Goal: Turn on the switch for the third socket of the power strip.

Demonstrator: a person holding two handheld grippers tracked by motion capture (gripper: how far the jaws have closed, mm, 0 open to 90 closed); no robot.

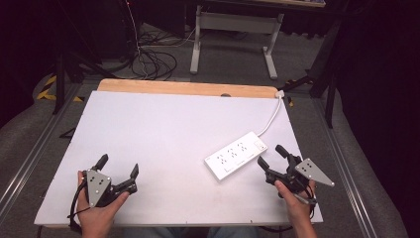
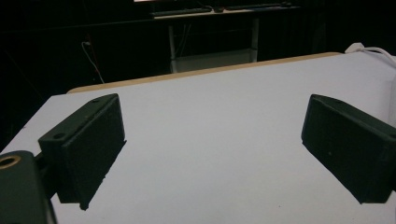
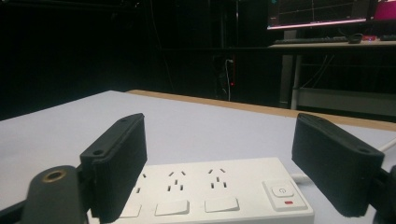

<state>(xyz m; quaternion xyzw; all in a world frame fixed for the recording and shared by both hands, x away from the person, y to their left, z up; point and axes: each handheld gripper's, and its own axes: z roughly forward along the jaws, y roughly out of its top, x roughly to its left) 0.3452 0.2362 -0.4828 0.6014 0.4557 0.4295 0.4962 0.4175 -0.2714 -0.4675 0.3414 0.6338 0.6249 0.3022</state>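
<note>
While spread wide over bare table (image 2: 210, 140), left gripper (image 1: 118, 170) empty; right gripper (image 3: 219, 163), equally agape, frames power strip (image 3: 219, 191) switch.

White power strip (image 1: 236, 154), white table (image 1: 163, 129), blk jaws.

Smooth white plastic power strip (image 1: 236, 154) on matt white, wood-edged table (image 1: 148, 129).
</note>
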